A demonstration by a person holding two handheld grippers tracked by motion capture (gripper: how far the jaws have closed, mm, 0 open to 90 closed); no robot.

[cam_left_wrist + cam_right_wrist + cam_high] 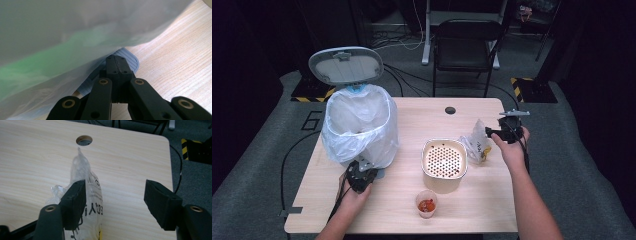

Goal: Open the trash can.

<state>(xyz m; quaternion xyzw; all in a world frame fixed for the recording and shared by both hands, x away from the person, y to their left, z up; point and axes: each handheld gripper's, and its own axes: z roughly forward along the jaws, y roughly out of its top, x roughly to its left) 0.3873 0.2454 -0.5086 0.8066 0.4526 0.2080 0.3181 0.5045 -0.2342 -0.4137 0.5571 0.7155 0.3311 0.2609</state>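
High view, left gripper (pixel 360 176): I see it low at the foot of the lined bin (pixel 360 125), my left hand (pixel 354 192) behind it on the table (pixel 412 210).
High view, bin: white liner bag draped over the rim, grey lid (pixel 346 65) standing open behind it, near the table's left edge.
High view, right gripper (pixel 498 132): held above the table's right side, just beside the crumpled clear plastic bag (pixel 477 142), which stands to its left.
High view, other things: a cream perforated container (pixel 444 162) sits mid-table, left of the plastic bag; a small clear cup (pixel 426 203) with red bits stands in front of it, near the front edge.
Left gripper view, gripper (pixel 116 65): I read the jaws as fully closed, pad against pad; I cannot make out anything pinched between them.
Left gripper view, surroundings: the tips sit over a grey ribbed pedal (pixel 130 60) at the bin's base; the liner (pixel 75 45) hangs over them from the upper left, bare wood to the right.
Right gripper view, gripper (pixel 117 202): jaws stand well apart and grip nothing.
Right gripper view, plastic bag (pixel 91 190): upright with a twisted top and black printing, it lies at the left pad, partly behind it; I cannot tell whether they touch. The right pad is clear of it.
Right gripper view, table: a round cable hole (pixel 84 140) lies beyond the bag.
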